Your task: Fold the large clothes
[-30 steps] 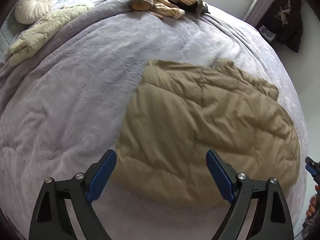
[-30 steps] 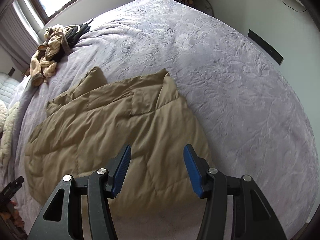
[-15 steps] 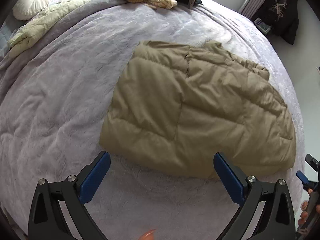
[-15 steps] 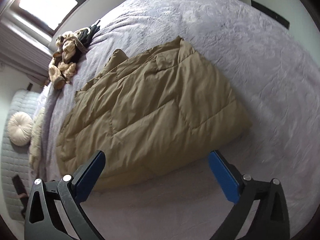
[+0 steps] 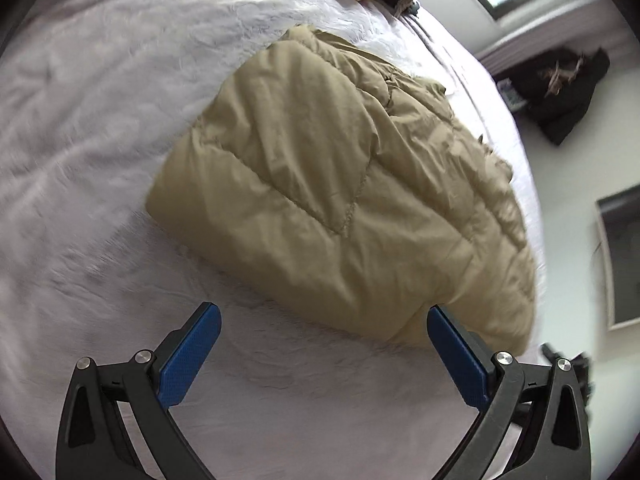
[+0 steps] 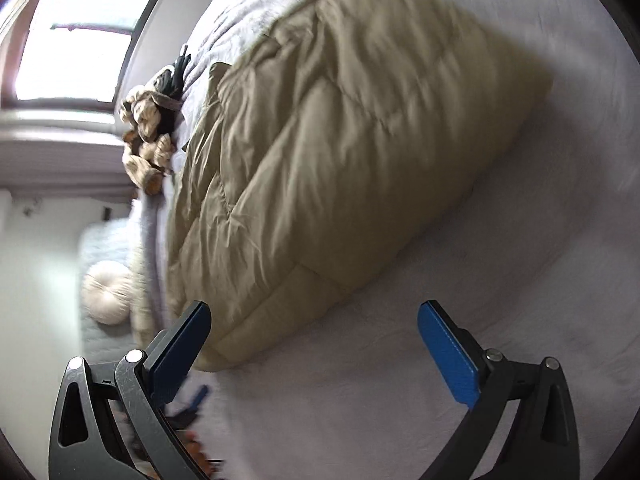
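The left tongs [image 5: 322,328] are being held wide open above the pale lilac quilted bedspread [image 5: 80,128], nothing being gripped between the blue pads. The right tongs [image 6: 314,326] are likewise being held spread apart and empty over the bedspread [image 6: 400,400]. Just beyond both, the folded khaki padded jacket [image 5: 340,184] is lying on the bed, its near edge being faced by the tongs [image 6: 340,152]. Farther off, a heap of tan and dark clothes [image 6: 152,128] is resting near the bed's far edge, beneath a bright window [image 6: 76,40].
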The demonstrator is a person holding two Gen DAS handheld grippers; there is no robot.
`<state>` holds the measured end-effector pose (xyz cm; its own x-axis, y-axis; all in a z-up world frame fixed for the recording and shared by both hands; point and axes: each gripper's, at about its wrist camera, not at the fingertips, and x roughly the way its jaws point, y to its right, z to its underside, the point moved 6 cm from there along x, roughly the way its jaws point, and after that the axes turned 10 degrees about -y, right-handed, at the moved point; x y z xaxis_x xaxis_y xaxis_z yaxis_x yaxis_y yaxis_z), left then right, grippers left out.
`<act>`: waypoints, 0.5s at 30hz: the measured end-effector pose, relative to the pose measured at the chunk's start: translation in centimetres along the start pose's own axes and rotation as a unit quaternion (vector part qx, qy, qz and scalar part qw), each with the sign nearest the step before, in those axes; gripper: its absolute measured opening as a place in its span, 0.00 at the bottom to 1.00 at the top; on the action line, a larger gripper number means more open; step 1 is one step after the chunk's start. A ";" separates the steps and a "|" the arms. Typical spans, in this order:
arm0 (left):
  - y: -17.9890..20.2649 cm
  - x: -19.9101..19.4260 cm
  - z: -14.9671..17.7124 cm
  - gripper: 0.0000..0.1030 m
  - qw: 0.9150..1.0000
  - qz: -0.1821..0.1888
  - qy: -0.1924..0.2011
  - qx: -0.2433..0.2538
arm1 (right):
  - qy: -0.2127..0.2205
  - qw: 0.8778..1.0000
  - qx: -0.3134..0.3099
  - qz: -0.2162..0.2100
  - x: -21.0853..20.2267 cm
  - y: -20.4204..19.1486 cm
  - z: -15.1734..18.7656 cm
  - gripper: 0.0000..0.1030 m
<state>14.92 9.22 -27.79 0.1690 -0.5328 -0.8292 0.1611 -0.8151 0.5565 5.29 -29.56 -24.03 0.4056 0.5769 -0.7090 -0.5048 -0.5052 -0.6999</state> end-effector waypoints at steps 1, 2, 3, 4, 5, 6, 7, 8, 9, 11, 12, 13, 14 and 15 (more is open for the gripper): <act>-0.2 0.3 -0.1 1.00 1.000 0.020 -0.004 -0.006 | -0.002 1.000 0.008 -0.012 0.3 0.2 0.0 1.00; -0.2 0.7 -0.2 1.00 0.999 0.042 -0.010 -0.012 | -0.001 1.000 0.014 -0.021 0.5 0.4 0.1 1.00; -0.5 1.2 -0.3 1.00 0.998 0.061 -0.017 -0.022 | 0.000 0.999 0.021 -0.031 0.8 0.6 0.0 1.00; -0.8 1.6 -0.4 1.00 0.996 0.076 -0.022 -0.037 | 0.001 0.999 0.025 -0.038 1.0 0.8 -0.1 1.00; -1.1 1.9 -0.6 1.00 0.995 0.085 -0.023 -0.048 | 0.001 0.999 0.028 -0.042 1.2 0.9 -0.1 1.00; -1.6 2.3 -0.9 1.00 0.993 0.094 -0.023 -0.063 | 0.001 0.998 0.031 -0.047 1.5 1.0 -0.3 1.00; -1.9 2.6 -1.1 1.00 0.991 0.106 -0.021 -0.077 | 0.001 0.998 0.033 -0.052 1.6 1.2 -0.4 1.00; -2.1 2.8 -1.3 1.00 0.990 0.114 -0.019 -0.085 | 0.002 0.997 0.036 -0.061 1.9 1.2 -0.5 1.00; -2.1 3.0 -1.7 1.00 0.989 0.121 -0.013 -0.089 | 0.002 0.997 0.037 -0.067 2.0 1.3 -0.8 1.00; -1.6 3.2 -2.4 1.00 0.989 0.123 -0.001 -0.083 | 0.007 0.996 0.035 -0.082 2.4 1.3 -1.4 1.00; -1.4 3.5 -2.7 1.00 0.989 0.122 0.002 -0.079 | 0.009 0.996 0.034 -0.086 2.5 1.2 -1.8 1.00; -0.9 3.8 -3.1 1.00 0.990 0.119 0.005 -0.074 | 0.010 0.995 0.033 -0.090 2.8 1.2 -2.2 1.00; -0.5 4.2 -3.4 1.00 0.991 0.117 0.006 -0.071 | 0.012 0.995 0.035 -0.095 3.1 1.3 -2.6 1.00; -0.1 4.7 -3.6 1.00 0.991 0.113 0.006 -0.068 | 0.013 0.994 0.037 -0.099 3.3 1.3 -2.8 1.00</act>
<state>19.22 7.65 -31.55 0.2265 -0.6953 -0.6821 0.2473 -0.6364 0.7307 8.05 -30.10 -27.52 0.5215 0.6436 -0.5602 -0.4676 -0.3337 -0.8186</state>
